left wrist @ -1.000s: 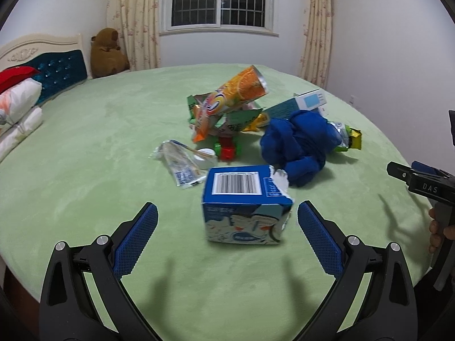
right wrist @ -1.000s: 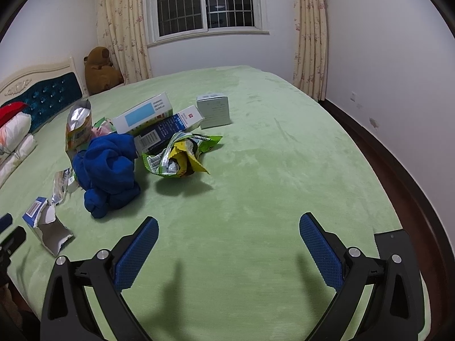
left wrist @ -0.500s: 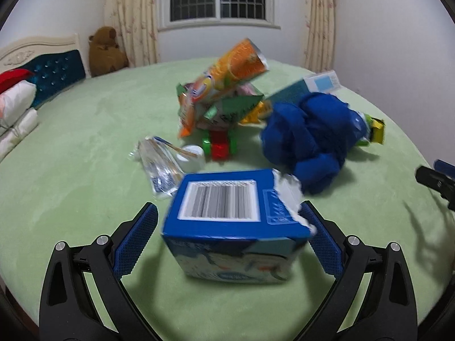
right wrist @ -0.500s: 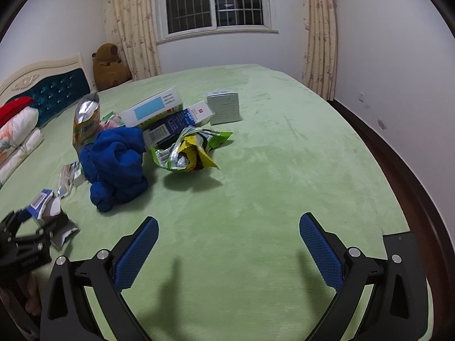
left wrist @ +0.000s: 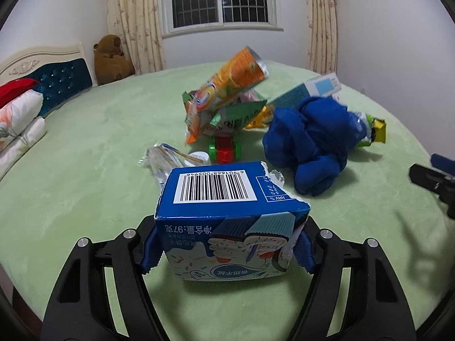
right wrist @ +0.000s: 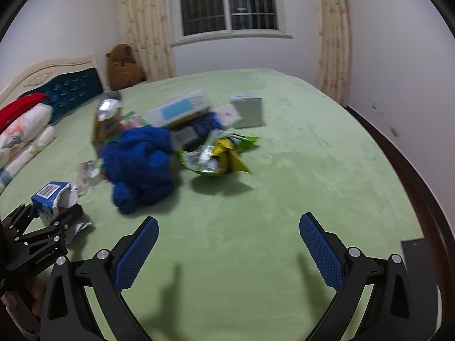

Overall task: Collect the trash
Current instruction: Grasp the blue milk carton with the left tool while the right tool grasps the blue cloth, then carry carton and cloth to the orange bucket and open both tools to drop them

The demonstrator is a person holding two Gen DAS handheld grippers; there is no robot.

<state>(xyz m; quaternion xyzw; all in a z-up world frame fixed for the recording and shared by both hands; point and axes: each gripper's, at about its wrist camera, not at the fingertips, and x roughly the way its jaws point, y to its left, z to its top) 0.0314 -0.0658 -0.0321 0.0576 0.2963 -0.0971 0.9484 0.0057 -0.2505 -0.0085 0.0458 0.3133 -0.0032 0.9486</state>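
My left gripper (left wrist: 227,251) is shut on a torn blue and white snack box (left wrist: 227,207), its blue pads pressed on both sides; the box also shows in the right wrist view (right wrist: 52,196). Beyond it on the green bed lie an orange snack bag (left wrist: 227,85), a clear wrapper (left wrist: 167,156), a red and green toy (left wrist: 224,149) and a crumpled blue cloth (left wrist: 310,139). My right gripper (right wrist: 229,251) is open and empty over bare bedspread, with a green and yellow chip bag (right wrist: 216,156) and flat boxes (right wrist: 182,109) ahead of it.
A headboard (left wrist: 51,85), pillows (left wrist: 17,119) and a brown teddy bear (left wrist: 112,56) are at the left. A small grey box (right wrist: 247,112) stands behind the pile. The bed's right edge (right wrist: 412,176) drops to a dark floor by the wall.
My left gripper moved forward around the snack box and shut on it. My right gripper shifted a little, still open.
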